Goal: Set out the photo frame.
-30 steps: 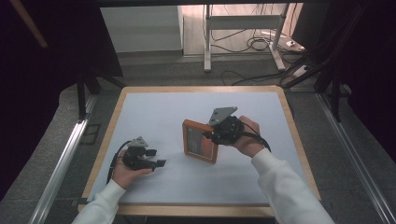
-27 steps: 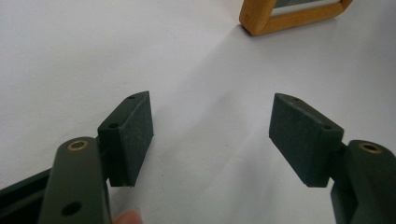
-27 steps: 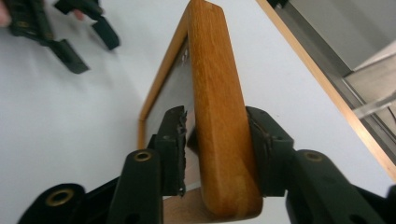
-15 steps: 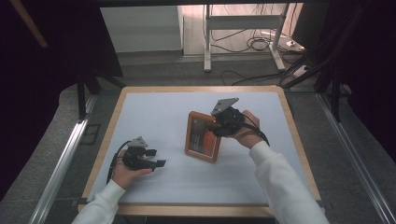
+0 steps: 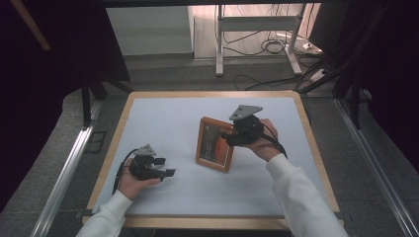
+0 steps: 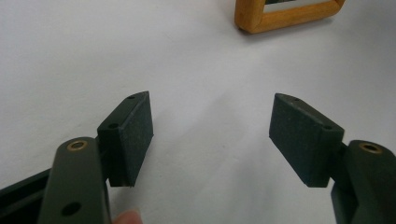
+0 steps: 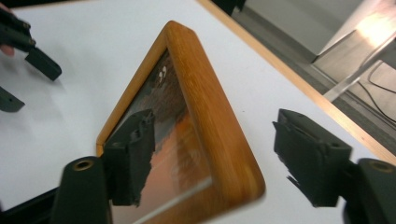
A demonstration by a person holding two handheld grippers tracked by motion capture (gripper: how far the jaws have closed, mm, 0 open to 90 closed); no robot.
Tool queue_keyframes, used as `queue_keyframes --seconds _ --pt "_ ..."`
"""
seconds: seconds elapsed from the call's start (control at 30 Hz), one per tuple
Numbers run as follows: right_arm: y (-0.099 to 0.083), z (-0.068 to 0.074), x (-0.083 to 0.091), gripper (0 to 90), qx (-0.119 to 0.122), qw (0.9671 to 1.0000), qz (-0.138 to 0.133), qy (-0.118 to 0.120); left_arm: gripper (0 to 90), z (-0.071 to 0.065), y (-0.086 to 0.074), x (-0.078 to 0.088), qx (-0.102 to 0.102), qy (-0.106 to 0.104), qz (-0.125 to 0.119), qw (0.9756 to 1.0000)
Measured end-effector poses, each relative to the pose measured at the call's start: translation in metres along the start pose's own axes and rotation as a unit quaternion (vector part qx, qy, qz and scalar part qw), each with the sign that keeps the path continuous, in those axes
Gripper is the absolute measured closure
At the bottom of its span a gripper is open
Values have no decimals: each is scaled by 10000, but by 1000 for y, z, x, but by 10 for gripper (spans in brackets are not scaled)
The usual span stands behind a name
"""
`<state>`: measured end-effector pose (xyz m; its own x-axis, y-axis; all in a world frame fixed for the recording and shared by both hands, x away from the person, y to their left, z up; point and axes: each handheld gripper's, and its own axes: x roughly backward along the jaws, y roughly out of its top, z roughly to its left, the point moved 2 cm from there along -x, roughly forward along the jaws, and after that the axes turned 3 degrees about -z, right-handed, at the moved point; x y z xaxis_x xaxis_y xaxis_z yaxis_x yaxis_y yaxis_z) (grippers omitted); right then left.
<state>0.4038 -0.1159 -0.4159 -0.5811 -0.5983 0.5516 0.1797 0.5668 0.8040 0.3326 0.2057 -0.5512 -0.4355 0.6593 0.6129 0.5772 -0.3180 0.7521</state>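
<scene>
The right gripper (image 5: 231, 137) has just been opening its jaws; they straddle the right rail of the orange-brown wooden picture frame (image 5: 215, 144) without the pads pressing it. The frame stands mid-table on the white table top (image 5: 173, 118), long axis from about 12 to 6 o'clock. The left gripper (image 5: 166, 167), wide and empty, rests well apart at the frame's 8 o'clock.

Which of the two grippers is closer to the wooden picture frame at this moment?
The right gripper. Its open jaws stand on both sides of the picture frame, at its upper right edge. The left gripper rests on the white table, apart from the frame, to its lower left.
</scene>
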Motion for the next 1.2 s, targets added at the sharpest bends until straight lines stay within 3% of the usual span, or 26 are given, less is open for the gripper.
queue_keyframes --seconds 0.17,0.33,0.4,0.5,0.77,0.93,1.0,1.2 --pt "-16 2 26 264 -420 9983 -395 -86 299 -1 0 -1 -22 11 9 10000" --pt "-40 8 42 261 -728 9965 -409 -95 297 -1 1 0 -3 20 8 10000" --pt "-53 11 47 261 -970 9942 -470 -15 296 -2 1 0 -25 29 -13 10000" --pt "-70 18 51 272 -1116 9923 -532 62 294 -2 1 1 -63 33 -22 10000" --pt "-102 38 48 325 -1204 9912 -487 260 291 -3 1 0 -59 38 -12 10000" --pt "-110 46 41 345 -1184 9918 -347 337 290 -3 1 0 -68 41 -7 10000" --pt "-111 49 38 390 -1150 9922 -304 368 290 -3 1 0 -58 41 -22 10000" --pt "-112 62 22 726 -945 9942 -55 516 290 -4 1 0 -55 30 -20 10000"
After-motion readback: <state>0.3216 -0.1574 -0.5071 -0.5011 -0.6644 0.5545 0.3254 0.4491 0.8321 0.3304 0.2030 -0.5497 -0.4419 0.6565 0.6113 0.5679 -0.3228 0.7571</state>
